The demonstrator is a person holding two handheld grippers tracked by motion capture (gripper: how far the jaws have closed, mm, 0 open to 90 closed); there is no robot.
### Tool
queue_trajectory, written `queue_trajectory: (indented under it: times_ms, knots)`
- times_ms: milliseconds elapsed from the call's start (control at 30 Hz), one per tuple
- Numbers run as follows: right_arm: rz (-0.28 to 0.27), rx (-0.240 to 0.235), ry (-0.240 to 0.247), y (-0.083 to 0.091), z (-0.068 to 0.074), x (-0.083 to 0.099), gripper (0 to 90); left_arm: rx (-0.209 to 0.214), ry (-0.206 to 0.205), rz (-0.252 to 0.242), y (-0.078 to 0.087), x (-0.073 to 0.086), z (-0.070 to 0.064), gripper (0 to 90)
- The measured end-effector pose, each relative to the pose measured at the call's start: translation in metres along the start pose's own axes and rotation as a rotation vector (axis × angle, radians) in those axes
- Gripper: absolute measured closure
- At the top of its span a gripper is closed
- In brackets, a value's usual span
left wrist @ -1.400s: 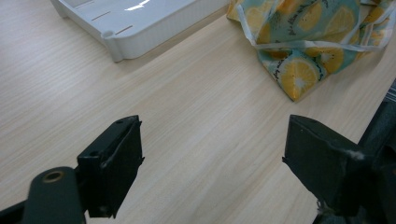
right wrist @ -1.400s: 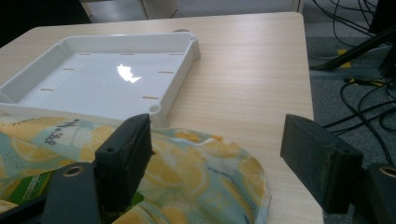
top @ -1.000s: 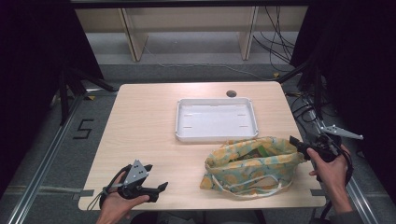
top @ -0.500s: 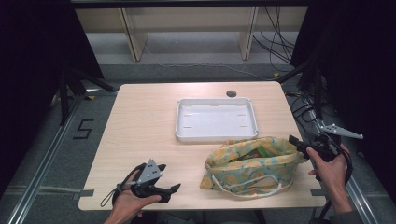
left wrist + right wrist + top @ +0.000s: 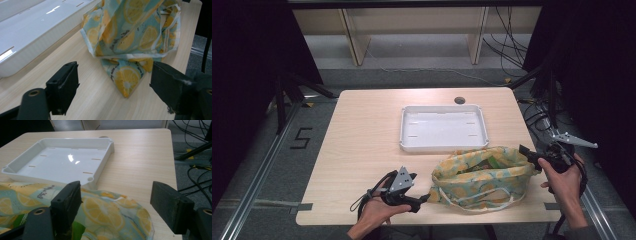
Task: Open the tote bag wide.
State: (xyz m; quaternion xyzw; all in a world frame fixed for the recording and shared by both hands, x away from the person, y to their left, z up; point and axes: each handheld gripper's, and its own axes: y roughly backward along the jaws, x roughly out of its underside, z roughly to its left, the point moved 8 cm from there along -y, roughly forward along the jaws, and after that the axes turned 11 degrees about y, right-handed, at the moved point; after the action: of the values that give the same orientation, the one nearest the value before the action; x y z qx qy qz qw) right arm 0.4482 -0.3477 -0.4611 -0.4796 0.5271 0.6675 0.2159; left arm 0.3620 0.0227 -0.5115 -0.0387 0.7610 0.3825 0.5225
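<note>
Two grippers flank a lemon-print bag [image 5: 484,177] at the table's near edge.

Left gripper [image 5: 424,199] lies low, jaw tips near the bag's left corner. Right gripper [image 5: 526,152] sits at the bag's right rim. White tray [image 5: 443,146] just behind the bag.

left gripper [image 5: 424,199]: black body, grey three-cornered plate on top with small dark screw dots
left cable: black, loops out from the gripper's rear in a curl
left jaws, left gripper view: two black blocky pads, matte, edges scuffed pale; round brass-coloured rivet in the arm below the left-hand pad
right gripper [image 5: 526,151]: black body, grey three-cornered plate pointing off to the side
right cable: black, runs along the wrist
right jaws, right gripper view: same black rectangular pads, worn dusty faces; round metal rivet at each arm's base
sleeve [image 5: 581,233]: dark grey cuff at the right wrist
</note>
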Motion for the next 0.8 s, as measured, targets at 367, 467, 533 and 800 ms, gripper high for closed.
queue_trajectory:
  times_ms: [367,467,533,800]
  knots:
    - [-0.006,-0.019,-0.008,0.000,0.002,-0.001,25.9,0.047,-0.042,-0.006,-0.023,-0.012,-0.003,35.2]
    - [0.009,0.000,-0.017,0.000,0.002,0.000,25.9,0.052,-0.058,0.001,-0.028,-0.014,-0.004,38.9]
    - [0.014,-0.004,-0.034,0.000,0.003,0.001,25.9,0.050,-0.060,-0.003,-0.031,-0.017,-0.003,39.6]
    - [0.005,-0.019,-0.040,0.000,0.005,0.000,26.0,0.076,-0.092,-0.016,-0.039,-0.026,-0.001,70.1]
